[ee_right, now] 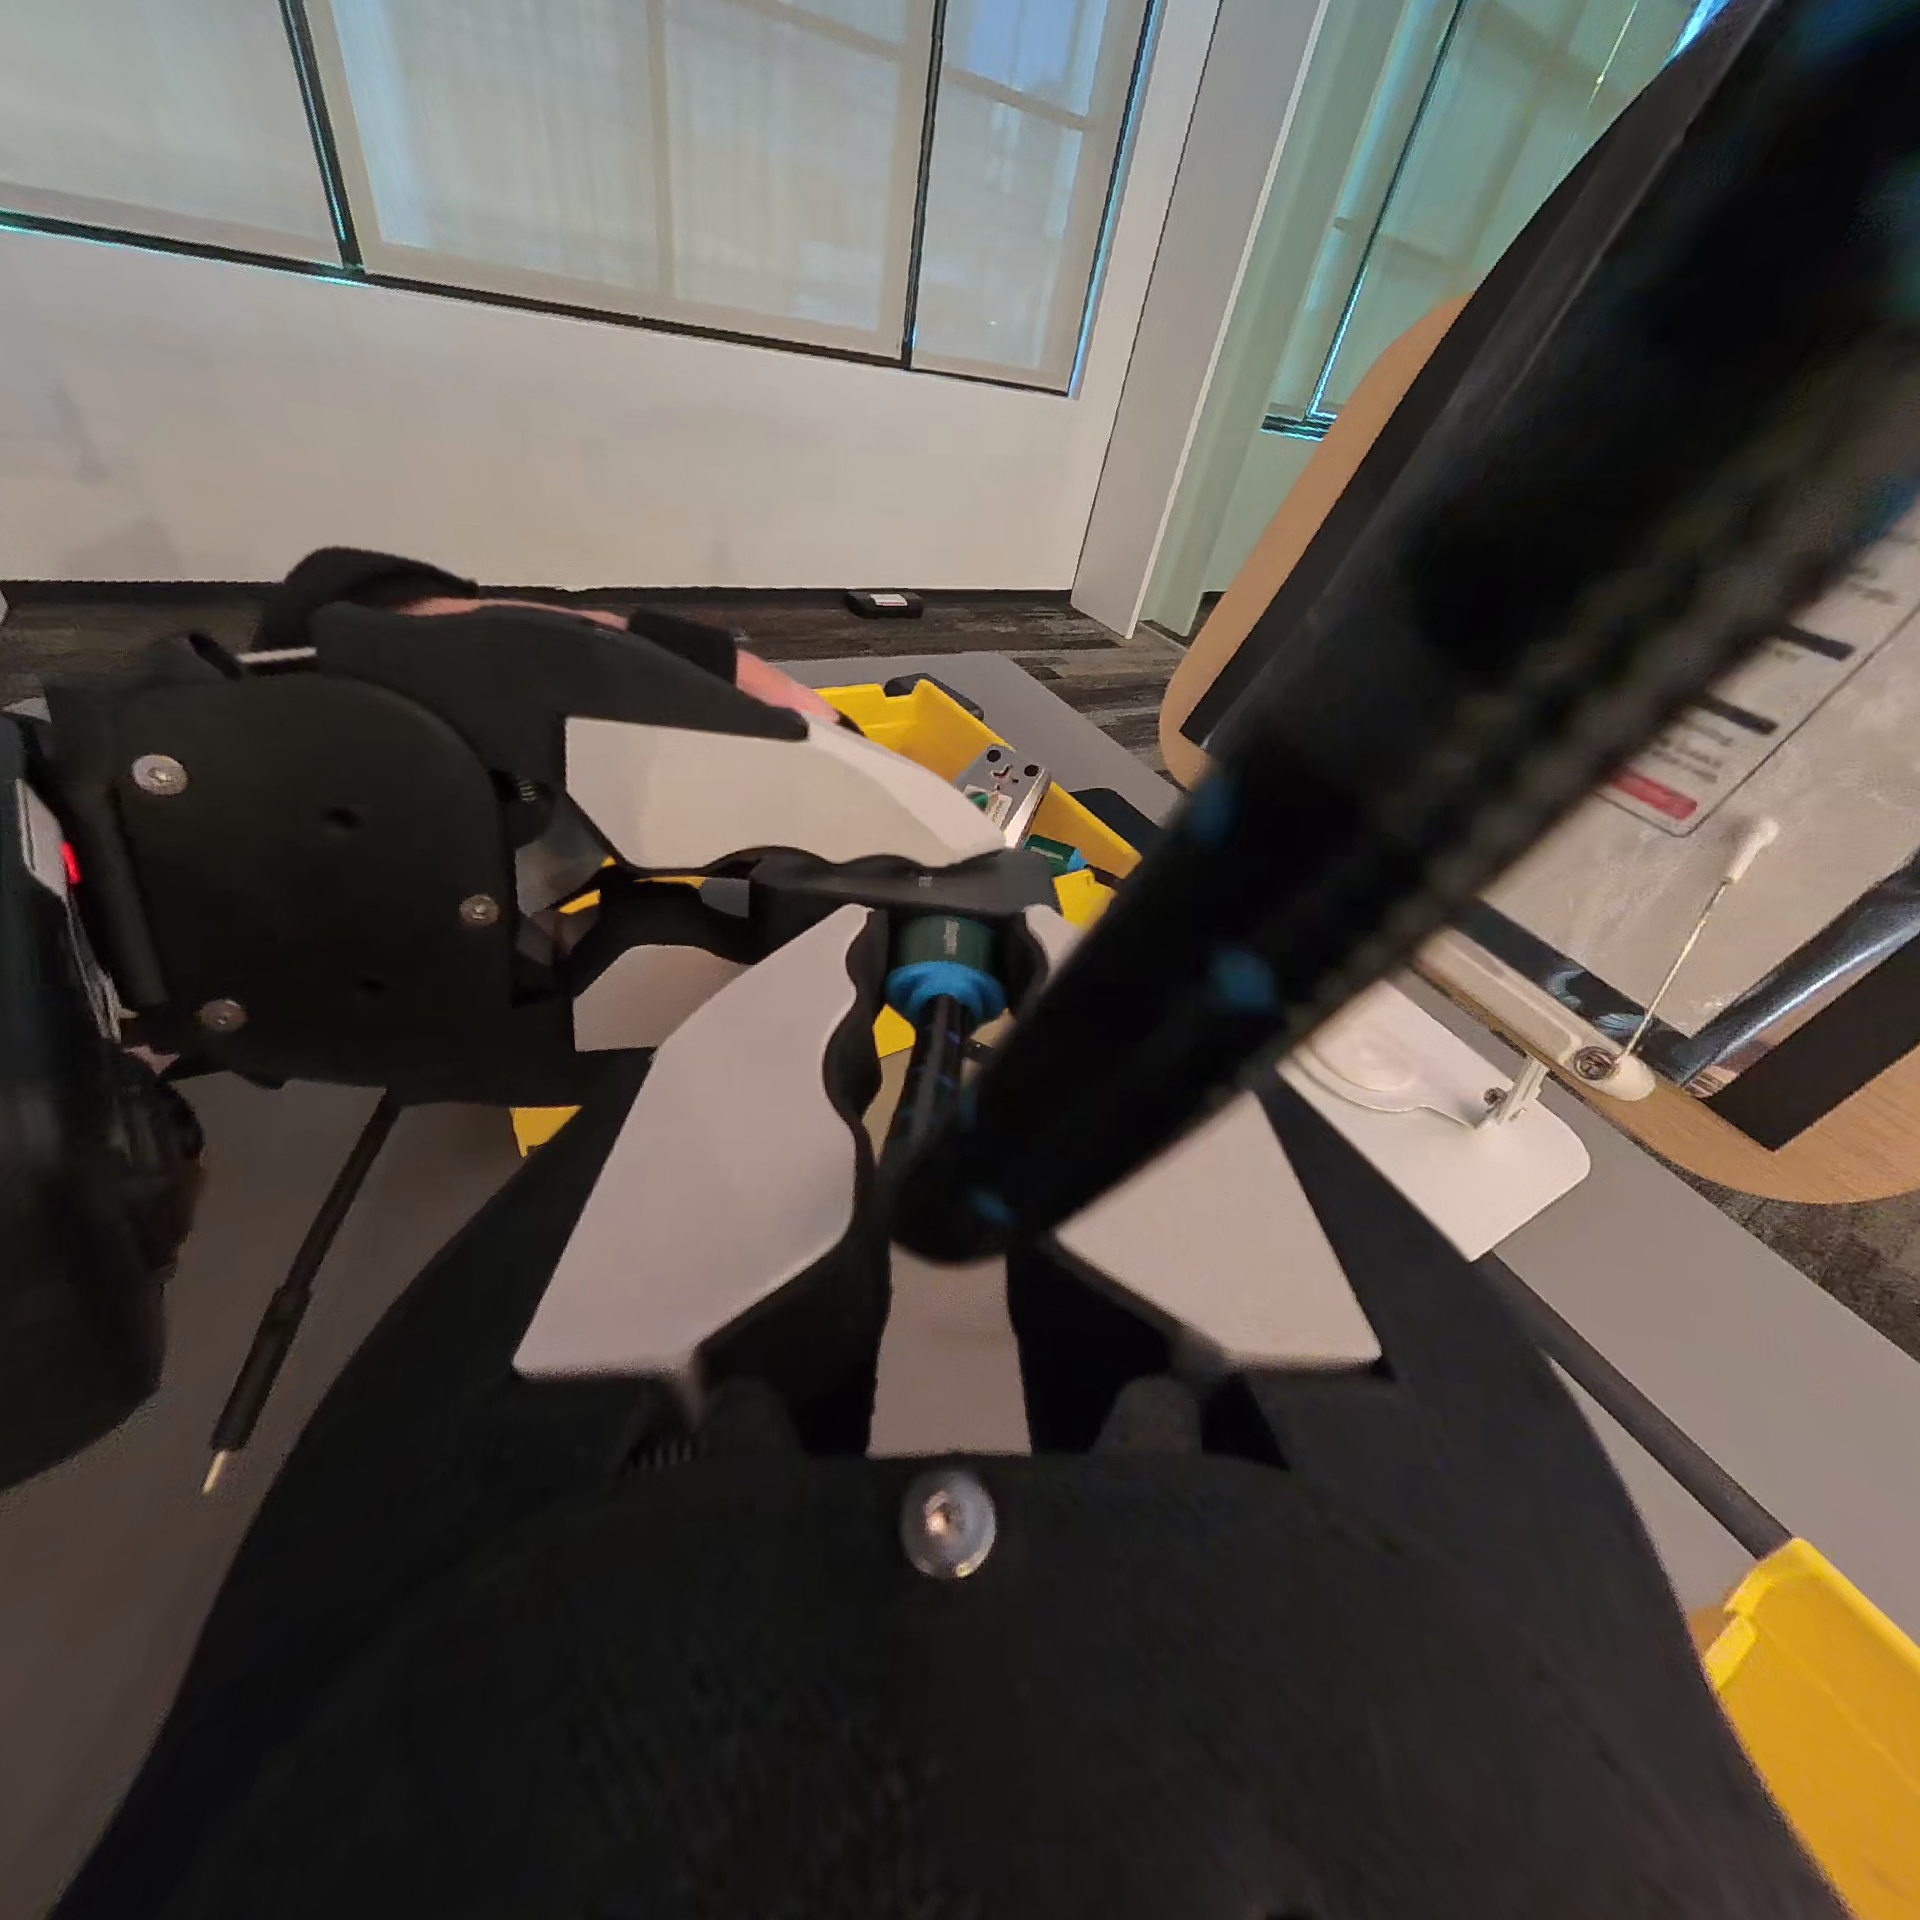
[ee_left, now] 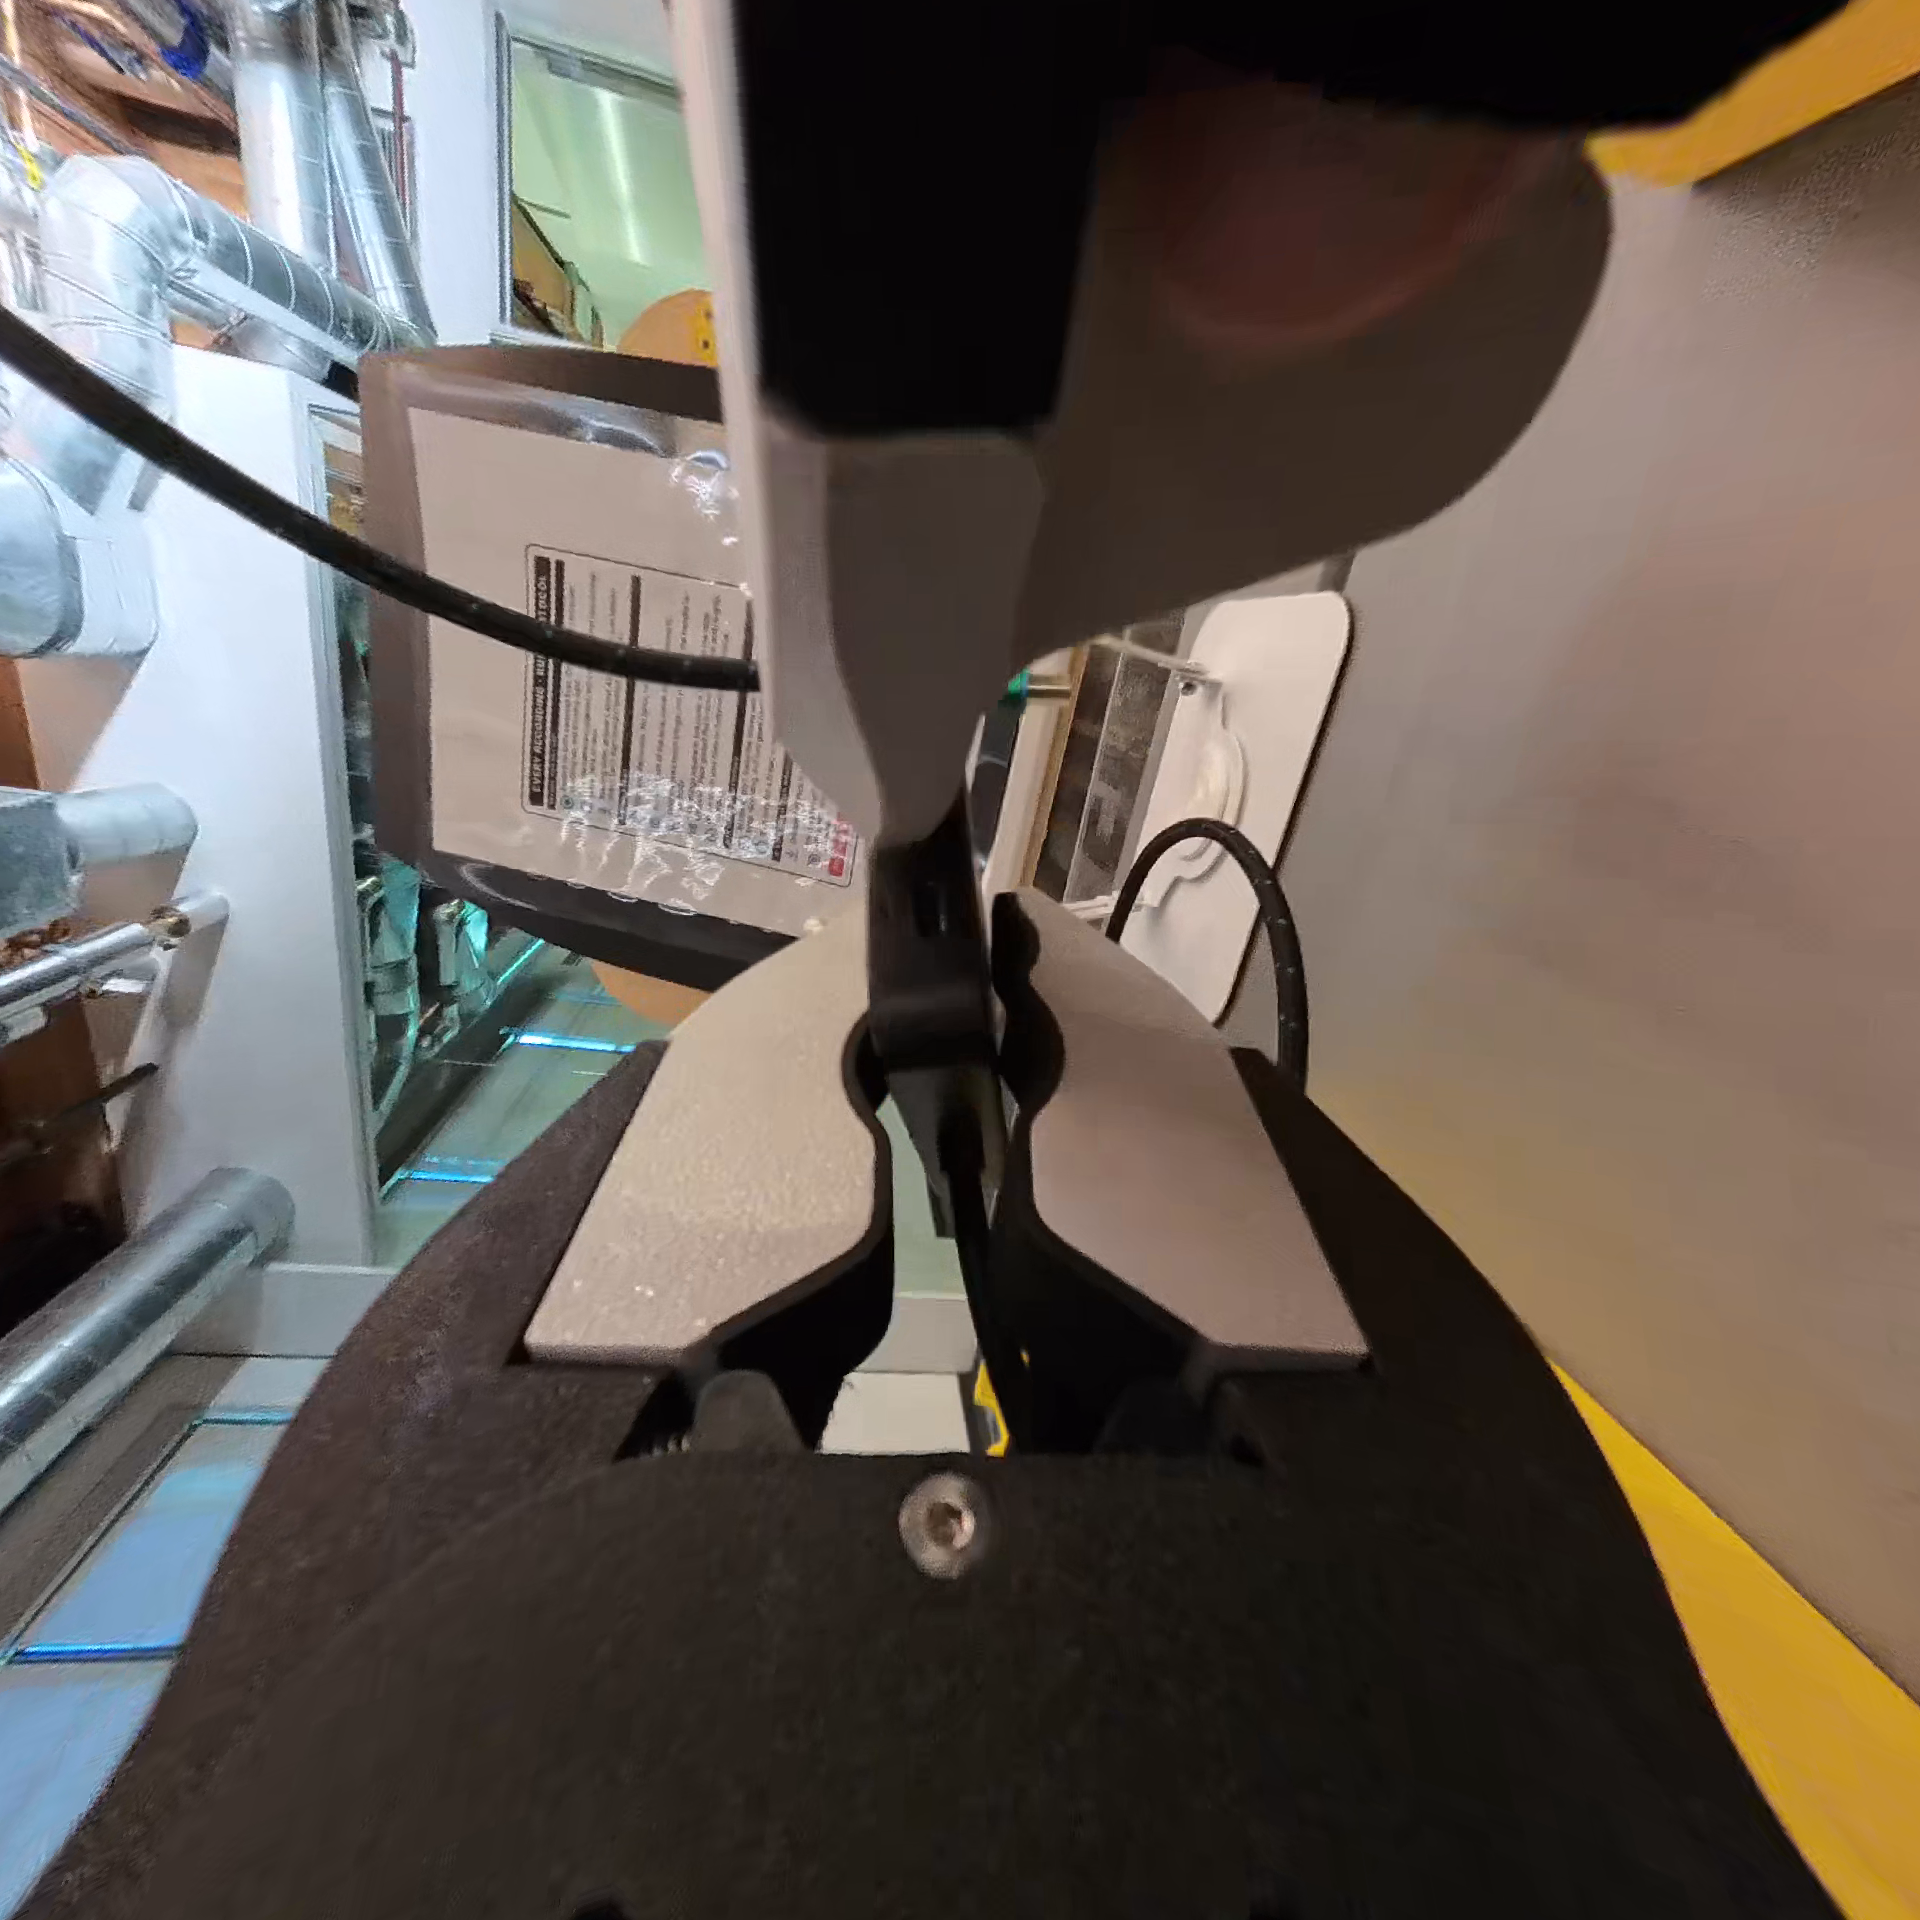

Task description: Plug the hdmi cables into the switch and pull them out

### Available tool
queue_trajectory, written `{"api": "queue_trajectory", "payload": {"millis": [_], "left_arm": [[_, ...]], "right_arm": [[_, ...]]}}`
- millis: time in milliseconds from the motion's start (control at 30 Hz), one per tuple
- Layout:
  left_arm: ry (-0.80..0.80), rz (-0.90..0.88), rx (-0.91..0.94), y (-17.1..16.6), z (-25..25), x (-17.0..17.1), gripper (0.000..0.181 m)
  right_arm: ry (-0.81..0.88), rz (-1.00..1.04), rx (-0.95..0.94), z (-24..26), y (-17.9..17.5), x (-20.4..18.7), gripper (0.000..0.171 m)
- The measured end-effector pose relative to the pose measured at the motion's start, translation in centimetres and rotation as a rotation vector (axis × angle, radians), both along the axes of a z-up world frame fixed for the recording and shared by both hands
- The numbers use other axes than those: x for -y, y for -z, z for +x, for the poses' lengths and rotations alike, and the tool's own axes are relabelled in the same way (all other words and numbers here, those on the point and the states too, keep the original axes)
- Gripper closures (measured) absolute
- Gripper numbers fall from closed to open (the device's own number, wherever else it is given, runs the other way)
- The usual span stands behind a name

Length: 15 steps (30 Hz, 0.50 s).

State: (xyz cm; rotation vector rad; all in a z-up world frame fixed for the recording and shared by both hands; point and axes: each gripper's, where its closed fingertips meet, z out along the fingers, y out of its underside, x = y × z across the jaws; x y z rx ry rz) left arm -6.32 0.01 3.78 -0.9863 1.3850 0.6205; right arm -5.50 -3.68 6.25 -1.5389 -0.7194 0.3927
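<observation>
Left hand-held gripper clamped on the flat black switch, held edge-on between the pads with a thin lead trailing back toward the palm. Right hand-held gripper closed on the green-barrelled plug, blue collar just behind the pads, nose up against the switch directly ahead; depth of seating not visible. Thick black cable looping up and to the right of the right hand-held gripper, close to the lens and blurred.

Handling, as judged: switch light, rigid, smooth-sided, likely to twist under push unless pinched across its flat faces; plug small and stiff, best taken on the barrel and never on the cable; cable heavy and springy enough to drag the plug off axis; port contacts vulnerable to angled force, so straight in, straight out.

Grey bench below both, matte and level; yellow bin beyond the fingertips, white stand to the right, laminated sheet left of the left hand-held gripper. Windows and dark carpet far ahead; silver ducts at far left
</observation>
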Motion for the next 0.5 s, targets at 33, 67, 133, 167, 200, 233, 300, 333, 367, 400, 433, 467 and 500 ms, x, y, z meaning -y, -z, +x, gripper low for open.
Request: {"api": "queue_trajectory", "payload": {"millis": [33,67,133,167,200,233,300,333,367,400,433,467,500], "left_arm": [[-0.005,0.001,0.005,0.1,0.0,0.0,0.166],[-0.016,0.007,-0.002,0.2,0.0,-0.1,0.166],[-0.042,-0.018,-0.009,0.7,-0.1,-0.4,0.166],[-0.046,-0.055,0.014,0.9,-0.1,-0.6,0.167],[-0.037,-0.084,0.033,0.9,0.0,-0.6,0.168],[-0.029,-0.088,0.043,0.8,0.1,-0.6,0.168],[-0.03,-0.082,0.046,0.6,0.1,-0.6,0.167],[-0.026,-0.095,0.053,0.6,0.2,-0.6,0.168],[-0.017,-0.105,0.064,0.6,0.2,-0.5,0.167],[-0.01,-0.11,0.072,0.5,0.2,-0.5,0.167],[-0.007,-0.117,0.075,0.5,0.2,-0.5,0.167],[-0.006,-0.119,0.078,0.5,0.2,-0.5,0.167],[-0.008,-0.118,0.078,0.5,0.2,-0.5,0.167]], "right_arm": [[-0.002,-0.011,-0.004,0.0,0.1,-0.1,0.147],[-0.006,-0.028,-0.004,0.0,0.4,-0.2,0.148],[-0.01,-0.05,0.006,0.2,1.0,-0.4,0.147],[-0.009,-0.054,0.007,0.2,1.2,-0.5,0.149],[-0.01,-0.052,0.004,0.3,1.1,-0.6,0.147],[-0.012,-0.049,-0.001,0.3,0.9,-0.6,0.147],[-0.018,-0.055,-0.006,0.4,0.8,-0.5,0.147],[-0.022,-0.056,-0.009,0.5,0.8,-0.5,0.147],[-0.025,-0.061,-0.015,0.5,0.7,-0.4,0.147],[-0.025,-0.065,-0.016,0.5,0.7,-0.4,0.147],[-0.022,-0.064,-0.009,0.5,0.7,-0.4,0.147],[-0.018,-0.065,-0.007,0.5,0.7,-0.4,0.147],[-0.014,-0.068,-0.01,0.5,0.7,-0.4,0.147]]}}
